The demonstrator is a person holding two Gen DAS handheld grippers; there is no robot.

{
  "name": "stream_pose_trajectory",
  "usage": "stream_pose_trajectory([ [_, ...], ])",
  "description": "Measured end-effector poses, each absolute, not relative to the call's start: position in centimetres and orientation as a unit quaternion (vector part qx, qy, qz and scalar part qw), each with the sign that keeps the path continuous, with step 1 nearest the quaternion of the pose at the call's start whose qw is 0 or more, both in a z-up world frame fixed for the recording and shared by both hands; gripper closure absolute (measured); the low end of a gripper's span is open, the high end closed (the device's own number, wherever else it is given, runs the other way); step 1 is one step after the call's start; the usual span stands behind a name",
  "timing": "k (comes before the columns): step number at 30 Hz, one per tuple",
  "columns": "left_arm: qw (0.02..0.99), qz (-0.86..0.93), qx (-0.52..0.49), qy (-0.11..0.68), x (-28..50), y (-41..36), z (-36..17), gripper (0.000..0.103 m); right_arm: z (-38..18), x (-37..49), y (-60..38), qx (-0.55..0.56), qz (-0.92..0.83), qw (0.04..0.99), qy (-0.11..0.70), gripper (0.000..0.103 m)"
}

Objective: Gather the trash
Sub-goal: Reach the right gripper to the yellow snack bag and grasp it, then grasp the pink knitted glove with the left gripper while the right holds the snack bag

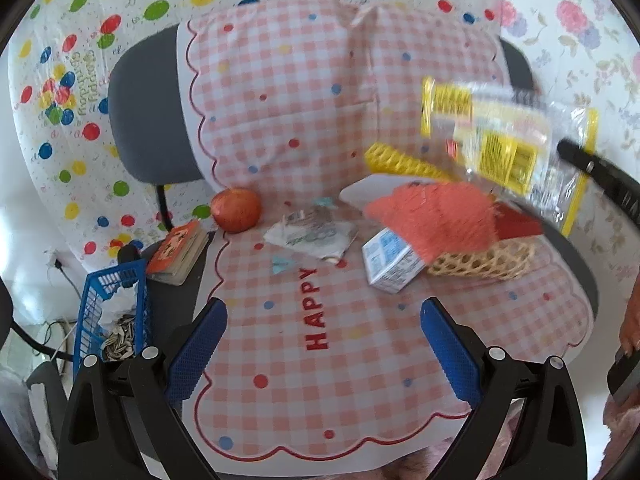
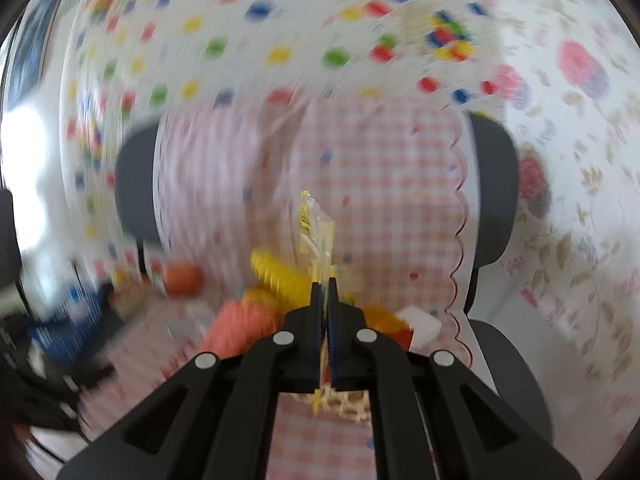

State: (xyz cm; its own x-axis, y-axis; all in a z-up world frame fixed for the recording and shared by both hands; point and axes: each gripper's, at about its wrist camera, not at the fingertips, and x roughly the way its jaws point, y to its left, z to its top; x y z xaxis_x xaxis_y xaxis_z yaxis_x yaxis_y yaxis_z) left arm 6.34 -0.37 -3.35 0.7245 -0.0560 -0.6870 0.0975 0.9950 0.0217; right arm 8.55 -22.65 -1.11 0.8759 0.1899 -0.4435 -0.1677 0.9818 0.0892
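A grey chair (image 1: 136,112) carries a pink checked cloth (image 1: 280,92) draped over back and seat. At the seat's left edge hangs a blue basket (image 1: 94,312) holding white scraps and seed husks. On the cloth lie a woven tray (image 1: 480,266), an orange fluffy thing (image 1: 432,216), a crumpled wrapper (image 1: 312,234), a small white carton (image 1: 392,264) and an apple (image 1: 236,210). The left gripper (image 1: 320,346) hovers low with jaws spread, empty. The right gripper (image 2: 326,296) (its view is badly blurred) pinches a clear yellow-printed bag (image 1: 508,148), jaws pressed together on it, above the seat's right side.
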Motion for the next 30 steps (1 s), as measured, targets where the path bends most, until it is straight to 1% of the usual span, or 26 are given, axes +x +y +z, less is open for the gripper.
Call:
stream_pose_trajectory([
  [5, 0.93, -0.056, 0.03, 0.361, 5.7, -1.5, -2.5, 0.007, 2.6, 4.4, -25.8, 0.062, 0.068, 0.984, 0.153, 0.101],
  [8, 0.929, -0.062, 0.037, 0.362, 5.6, -2.6, -2.5, 0.007, 3.4, 2.0, -27.6, 0.058, 0.037, 0.988, 0.138, 0.101],
  [13, 0.93, -0.088, 0.042, 0.355, 6.0, -5.1, -2.9, 0.007, 1.7, -0.6, -30.3, 0.063, 0.025, 0.983, 0.172, 0.101],
  [19, 0.934, -0.096, 0.065, 0.338, 8.3, -8.7, -3.5, 0.011, -0.6, -2.0, -32.4, 0.084, 0.008, 0.977, 0.194, 0.101],
  [25, 0.933, -0.098, 0.121, 0.324, 10.5, -12.7, -4.9, 0.014, -2.0, -2.0, -34.0, 0.098, 0.004, 0.973, 0.21, 0.101],
  [26, 0.933, -0.091, 0.133, 0.323, 11.0, -13.2, -5.4, 0.02, -2.3, -1.8, -34.2, 0.101, 0.005, 0.971, 0.215, 0.101],
  [27, 0.931, -0.088, 0.139, 0.327, 11.4, -13.4, -5.8, 0.033, -2.5, -1.8, -34.3, 0.104, 0.005, 0.97, 0.218, 0.101],
  [29, 0.927, -0.083, 0.14, 0.338, 12.3, -13.3, -6.6, 0.037, -2.9, -1.5, -34.5, 0.109, 0.008, 0.969, 0.223, 0.101],
  [30, 0.927, -0.084, 0.136, 0.34, 12.5, -13.1, -6.9, 0.041, -3.1, -1.4, -34.5, 0.109, 0.01, 0.968, 0.226, 0.101],
])
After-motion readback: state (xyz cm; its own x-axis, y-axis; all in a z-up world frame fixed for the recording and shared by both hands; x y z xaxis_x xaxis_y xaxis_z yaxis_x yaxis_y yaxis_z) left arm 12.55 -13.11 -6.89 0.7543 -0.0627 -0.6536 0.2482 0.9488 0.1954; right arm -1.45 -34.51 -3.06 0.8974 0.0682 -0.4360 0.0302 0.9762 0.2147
